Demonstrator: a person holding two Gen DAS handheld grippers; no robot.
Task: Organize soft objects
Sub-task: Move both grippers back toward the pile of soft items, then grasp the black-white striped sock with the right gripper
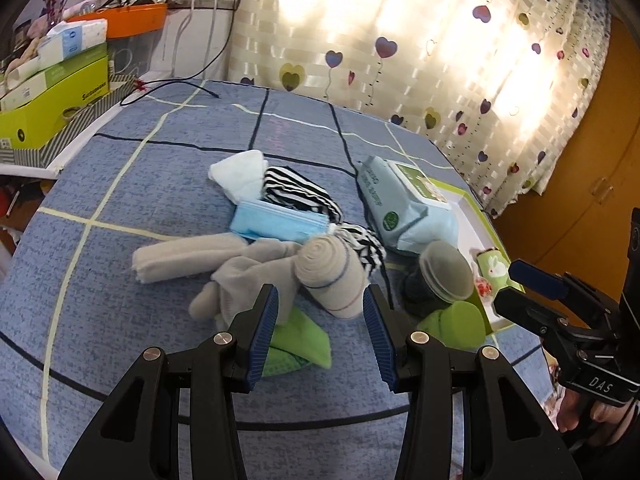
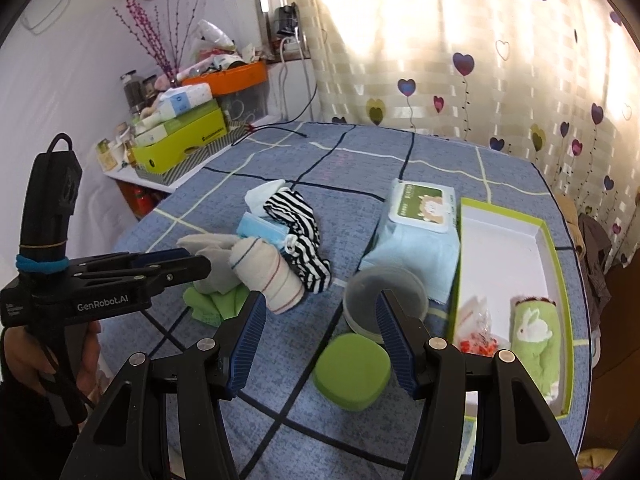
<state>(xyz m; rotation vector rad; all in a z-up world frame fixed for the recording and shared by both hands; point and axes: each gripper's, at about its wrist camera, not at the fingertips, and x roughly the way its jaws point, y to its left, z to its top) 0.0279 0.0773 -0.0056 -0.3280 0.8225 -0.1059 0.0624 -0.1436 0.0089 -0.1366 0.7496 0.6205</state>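
The blue checked bed fills the space in front of me, with a heart curtain behind it and a crowded shelf off to the left.

Closest to me, my left tongs are spread apart and hold nothing. A rolled beige bandage sits just past their tips, between the two fingers. A green cloth lies under the left finger. My right tongs are spread apart too, with nothing in them. A green sponge lies between their fingers, and a clear round tub is just behind it.

A bit further on, the soft things sit in a pile: grey socks, a blue face mask, a striped cloth and a white sock. The wipes pack lies to the right of the pile.

The green-edged box sits by the bed's right edge. A green rabbit towel and a small red-and-white bag are in its near end. The far part of the bed is bare cover up to the curtain.
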